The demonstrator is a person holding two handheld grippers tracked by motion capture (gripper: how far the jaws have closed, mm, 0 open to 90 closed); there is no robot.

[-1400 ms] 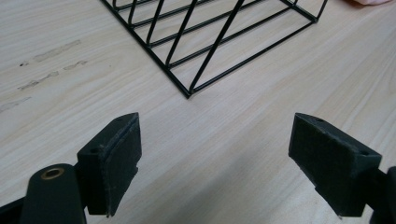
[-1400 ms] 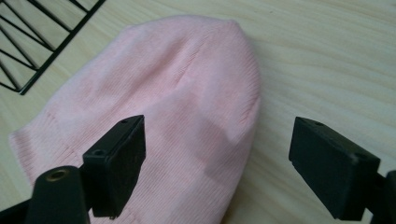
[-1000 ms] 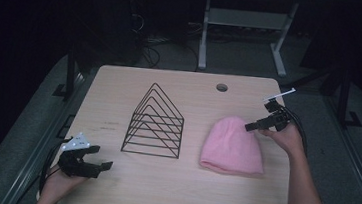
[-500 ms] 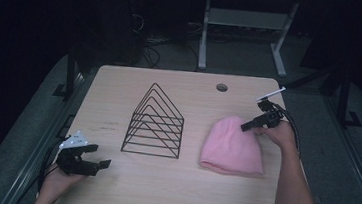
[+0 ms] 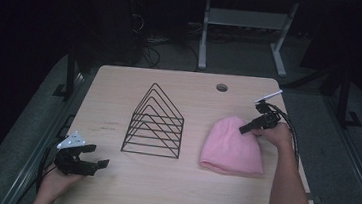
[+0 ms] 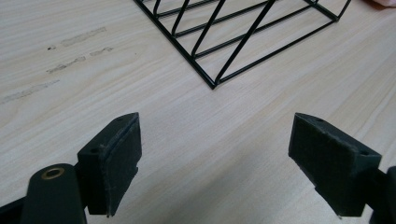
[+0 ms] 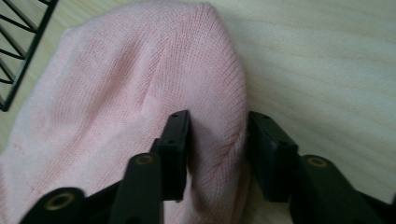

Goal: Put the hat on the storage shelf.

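Pinching a fold at the pink beanie's (image 7: pixel 140 93) edge, right gripper (image 7: pixel 217 140) jaws, just narrowing, half-closed to lift it

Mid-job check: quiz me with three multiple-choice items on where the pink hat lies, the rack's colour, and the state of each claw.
1. The pink hat lies where, in the high view?
A. right of the wire rack
B. left of it
C. on top of it

2. The rack's colour?
A. white
B. black
C. red

3. The claws?
A. both wide open
B. both shut on the hat
C. right claw closing around a hat fold, left claw open over bare table

Answers: A, the hat sits right of the rack, apart from it; B, its wires are black; C, knit bunches between the right pads, the left ones stand wide.
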